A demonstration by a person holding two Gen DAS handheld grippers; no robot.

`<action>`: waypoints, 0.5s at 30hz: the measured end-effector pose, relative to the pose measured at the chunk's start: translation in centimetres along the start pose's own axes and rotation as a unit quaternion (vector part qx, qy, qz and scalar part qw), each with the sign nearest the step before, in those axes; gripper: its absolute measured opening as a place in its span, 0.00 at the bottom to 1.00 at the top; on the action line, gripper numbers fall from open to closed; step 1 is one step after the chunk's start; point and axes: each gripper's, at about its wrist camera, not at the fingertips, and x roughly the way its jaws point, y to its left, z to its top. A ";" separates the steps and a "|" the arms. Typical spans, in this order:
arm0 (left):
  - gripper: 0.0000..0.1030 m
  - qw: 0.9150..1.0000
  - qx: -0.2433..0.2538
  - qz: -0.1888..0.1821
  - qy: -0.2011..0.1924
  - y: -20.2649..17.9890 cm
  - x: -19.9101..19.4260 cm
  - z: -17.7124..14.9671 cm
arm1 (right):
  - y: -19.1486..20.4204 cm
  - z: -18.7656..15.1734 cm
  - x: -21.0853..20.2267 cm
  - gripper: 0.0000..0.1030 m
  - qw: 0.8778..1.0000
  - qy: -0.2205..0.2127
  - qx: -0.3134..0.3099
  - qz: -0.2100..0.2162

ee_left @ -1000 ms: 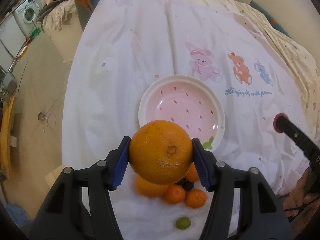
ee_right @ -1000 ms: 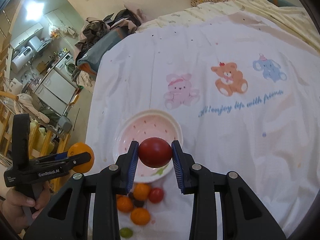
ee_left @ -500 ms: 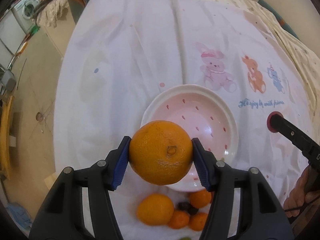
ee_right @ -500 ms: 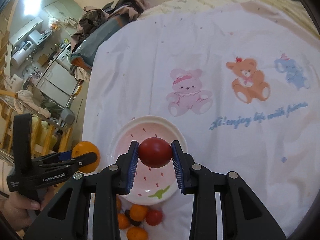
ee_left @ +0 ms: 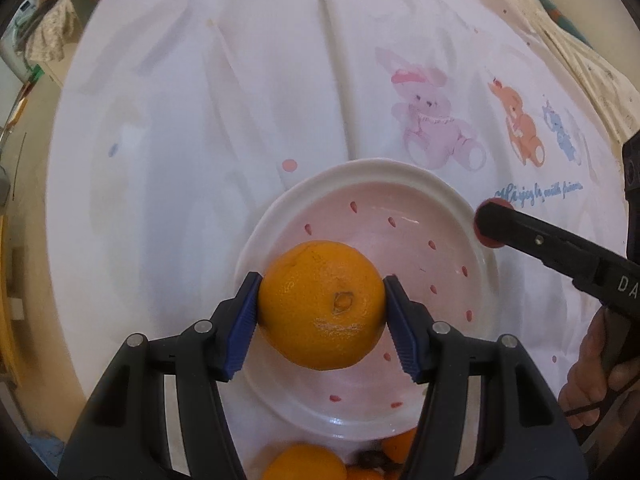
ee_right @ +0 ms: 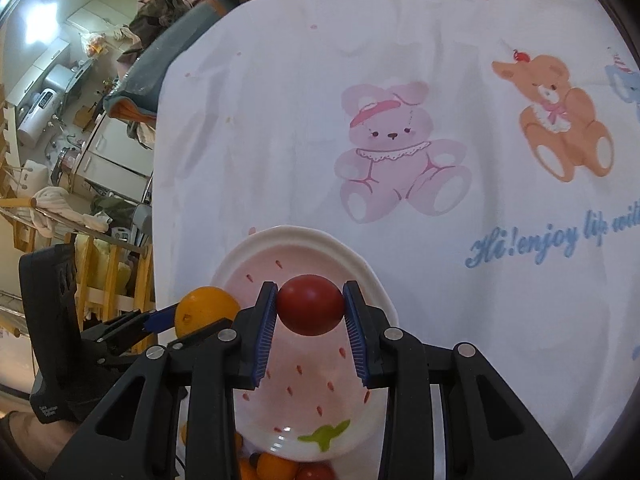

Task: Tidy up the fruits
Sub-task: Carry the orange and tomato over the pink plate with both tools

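Note:
My left gripper (ee_left: 322, 306) is shut on a large orange (ee_left: 320, 304) and holds it above the near left part of the pink strawberry-print bowl (ee_left: 472, 216). My right gripper (ee_right: 310, 312) is shut on a red tomato (ee_right: 310, 308) and holds it over the same bowl (ee_right: 256, 246). The orange also shows in the right wrist view (ee_right: 204, 306), at the bowl's left rim. The right gripper's tip with the tomato (ee_left: 486, 236) shows in the left wrist view at the bowl's right rim. The bowl holds no fruit.
More oranges (ee_left: 304, 464) and small fruits (ee_right: 276, 466) lie on the white cartoon-print cloth (ee_left: 240, 100) just near of the bowl. The cloth's left edge drops off to the floor and to household clutter (ee_right: 60, 120).
Both grippers have moved forward and lower toward the bowl, each with its fruit still held. The loose fruits have slid to the bottom edge of both views.

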 end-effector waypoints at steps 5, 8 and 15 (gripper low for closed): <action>0.55 1.000 0.010 0.001 0.001 -0.6 1.4 1.3 | -0.5 1.3 1.6 0.35 1.000 0.014 0.008 0.011; 0.55 1.000 0.007 -0.008 0.003 -0.7 1.8 1.8 | -0.7 1.5 2.3 0.35 1.000 0.022 0.012 0.015; 0.56 0.999 0.041 -0.018 -0.001 -2.6 2.3 2.2 | -0.8 1.9 3.0 0.37 0.999 0.028 0.010 0.028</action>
